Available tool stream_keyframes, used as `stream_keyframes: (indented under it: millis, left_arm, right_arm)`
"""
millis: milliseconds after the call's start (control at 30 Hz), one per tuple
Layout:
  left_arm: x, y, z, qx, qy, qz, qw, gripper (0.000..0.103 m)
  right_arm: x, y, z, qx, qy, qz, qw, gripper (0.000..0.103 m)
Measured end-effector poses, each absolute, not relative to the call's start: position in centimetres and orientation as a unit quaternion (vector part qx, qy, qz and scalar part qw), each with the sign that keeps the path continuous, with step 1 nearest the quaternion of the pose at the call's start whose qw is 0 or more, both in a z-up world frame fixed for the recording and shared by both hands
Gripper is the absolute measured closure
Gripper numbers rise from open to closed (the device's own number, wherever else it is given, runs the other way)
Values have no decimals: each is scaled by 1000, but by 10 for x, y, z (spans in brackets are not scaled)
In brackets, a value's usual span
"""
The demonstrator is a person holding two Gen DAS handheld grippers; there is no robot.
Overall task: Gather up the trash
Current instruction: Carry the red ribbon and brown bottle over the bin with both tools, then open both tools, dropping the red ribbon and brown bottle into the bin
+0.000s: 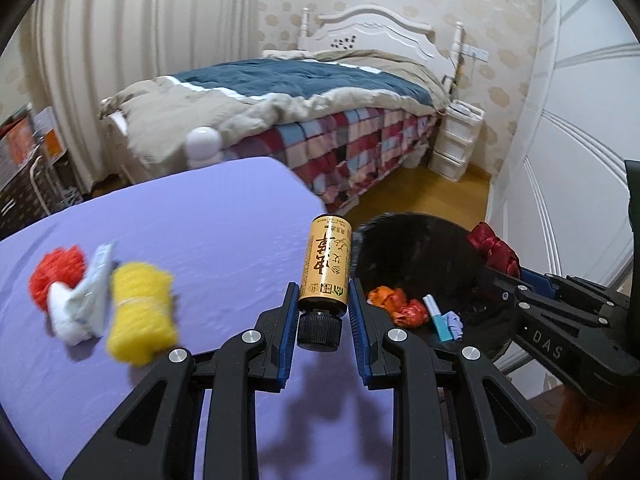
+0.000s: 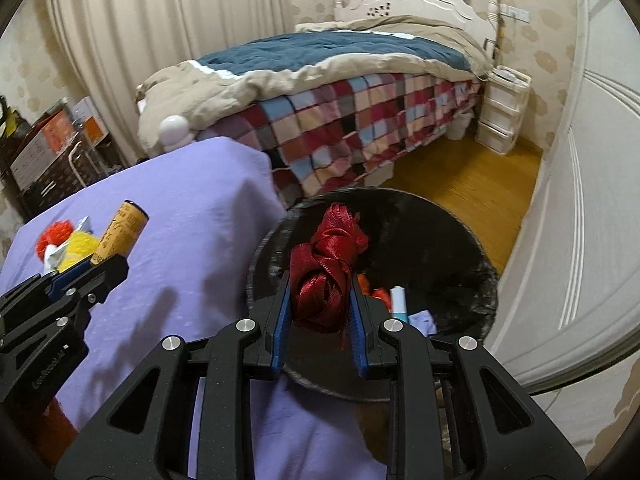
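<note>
Left tongs (image 1: pixel 324 300) clamp a gold bottle (image 1: pixel 326 266), right tongs (image 2: pixel 320 300) a red ribbon (image 2: pixel 326 276); table trash (image 1: pixel 104 292) blurred.

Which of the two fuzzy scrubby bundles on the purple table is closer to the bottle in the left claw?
The yellow bundle; the red bundle lies farther left, beyond the white wrapper.

A round black trash bin (image 2: pixel 472 280) stands just right of the purple-clothed surface (image 1: pixel 200 220); a quilt-covered bed (image 1: pixel 320 120) lies behind both. Crumpled scraps (image 1: pixel 400 308) lie in the bin.
</note>
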State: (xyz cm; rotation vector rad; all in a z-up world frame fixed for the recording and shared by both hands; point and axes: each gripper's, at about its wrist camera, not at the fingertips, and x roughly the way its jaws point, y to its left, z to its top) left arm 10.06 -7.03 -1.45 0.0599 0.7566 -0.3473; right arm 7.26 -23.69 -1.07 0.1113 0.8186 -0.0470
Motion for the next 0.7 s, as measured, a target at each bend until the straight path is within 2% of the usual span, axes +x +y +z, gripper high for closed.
stream_keyframes:
  millis: [700]
  left_arm:
    - [141, -152, -38, 93, 385, -175, 901, 77]
  right_arm:
    - [104, -290, -33, 66, 405, -50, 911, 78]
